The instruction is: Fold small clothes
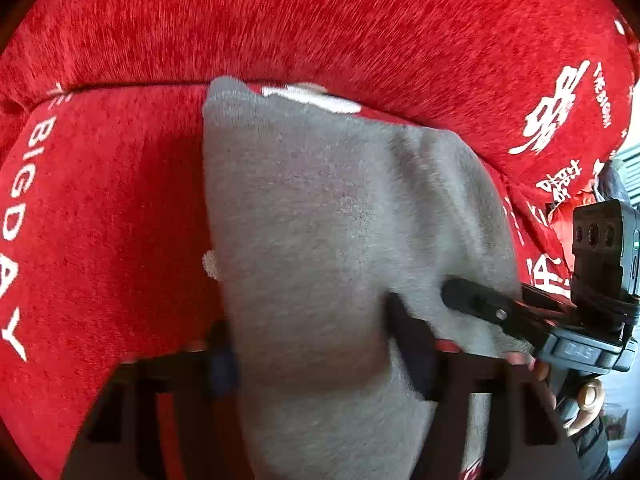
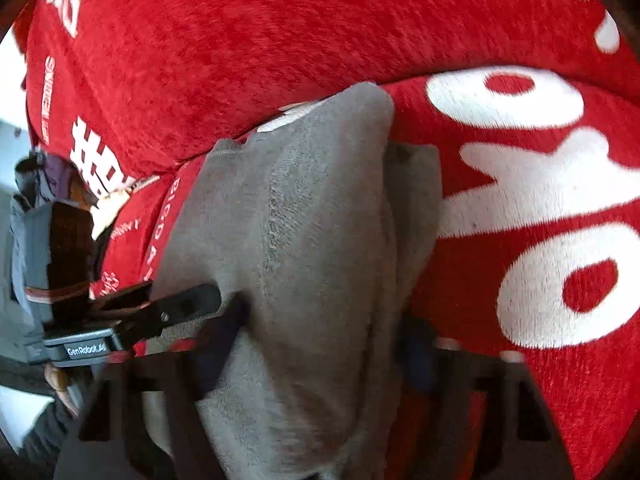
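Now, step: grip for the fold | cloth (image 1: 320, 220): grey, small, lies on red sofa cover (image 1: 120, 200) | left tongs (image 1: 316, 356): pinching near edge of cloth | right tongs (image 2: 320, 344): pinching same edge, just beside | next: I judge, lift both together and carry the edge over to far side, evenly.

Grey garment (image 1: 320, 220): soft knit cloth, matt, slightly fuzzy. Red cover (image 1: 360, 32): plush chenille-like cloth, printed white lettering. Gripper fingers (image 1: 476, 300): matt black plastic.
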`<state>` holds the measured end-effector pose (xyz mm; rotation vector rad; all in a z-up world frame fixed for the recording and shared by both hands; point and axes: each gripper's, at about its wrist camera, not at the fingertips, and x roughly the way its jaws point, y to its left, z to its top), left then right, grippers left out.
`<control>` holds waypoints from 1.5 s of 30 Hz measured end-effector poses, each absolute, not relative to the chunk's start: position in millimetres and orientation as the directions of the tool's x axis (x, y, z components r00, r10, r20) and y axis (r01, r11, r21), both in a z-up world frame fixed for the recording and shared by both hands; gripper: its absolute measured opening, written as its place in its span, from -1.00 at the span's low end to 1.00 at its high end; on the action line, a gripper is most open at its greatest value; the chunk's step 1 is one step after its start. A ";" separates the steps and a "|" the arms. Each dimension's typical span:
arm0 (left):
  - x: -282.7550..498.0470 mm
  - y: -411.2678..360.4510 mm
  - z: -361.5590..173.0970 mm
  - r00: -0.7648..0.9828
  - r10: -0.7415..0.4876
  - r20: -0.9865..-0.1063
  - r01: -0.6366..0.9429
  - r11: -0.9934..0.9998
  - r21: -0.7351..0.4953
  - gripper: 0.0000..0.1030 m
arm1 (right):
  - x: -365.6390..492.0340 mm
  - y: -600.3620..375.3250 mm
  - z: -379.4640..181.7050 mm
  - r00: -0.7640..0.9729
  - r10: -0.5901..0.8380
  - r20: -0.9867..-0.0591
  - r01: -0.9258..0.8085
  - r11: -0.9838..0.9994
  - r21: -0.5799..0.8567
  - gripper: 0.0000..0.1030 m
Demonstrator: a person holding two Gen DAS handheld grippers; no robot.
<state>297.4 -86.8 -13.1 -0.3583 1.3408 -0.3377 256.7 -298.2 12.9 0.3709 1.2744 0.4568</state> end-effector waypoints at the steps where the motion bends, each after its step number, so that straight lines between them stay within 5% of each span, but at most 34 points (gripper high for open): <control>1: 295.5 -79.9 -10.1 0.198 -0.440 -0.876 0.035 0.896 -0.442 -0.04 | 255.4 -296.8 15.7 0.231 0.527 -0.818 -0.129 0.850 0.511 -0.16; 6: 286.5 -84.3 12.6 0.221 -0.394 -0.892 0.083 0.919 -0.386 -0.19 | 246.7 -291.2 36.1 0.259 0.516 -0.817 -0.115 0.856 0.504 -0.28; 19: 203.3 -42.7 71.7 0.200 -0.377 -0.905 0.069 0.926 -0.370 -0.20 | 168.7 -239.2 106.9 0.271 0.491 -0.828 -0.168 0.871 0.462 -0.29; 35: 122.2 -9.5 30.8 0.147 -0.381 -0.913 0.025 0.924 -0.382 -0.18 | 91.2 -207.8 79.6 0.206 0.500 -0.841 -0.146 0.866 0.479 -0.30; 37: 124.4 -9.0 24.7 0.149 -0.381 -0.913 0.020 0.924 -0.382 -0.11 | 92.8 -208.7 77.0 0.214 0.485 -0.848 -0.145 0.874 0.464 -0.30; 41: 127.9 -7.5 13.8 0.178 -0.344 -0.922 -0.023 0.935 -0.353 0.54 | 100.5 -211.9 67.4 0.216 0.452 -0.866 -0.113 0.892 0.437 -0.16; 43: 122.5 2.0 13.5 0.192 -0.341 -0.920 -0.055 0.932 -0.357 0.57 | 103.1 -218.3 61.9 0.214 0.408 -0.888 -0.093 0.913 0.397 0.10; 45: 113.6 11.5 19.1 0.194 -0.357 -0.914 -0.089 0.921 -0.379 0.57 | 101.2 -225.8 62.7 0.219 0.386 -0.896 -0.074 0.922 0.380 0.14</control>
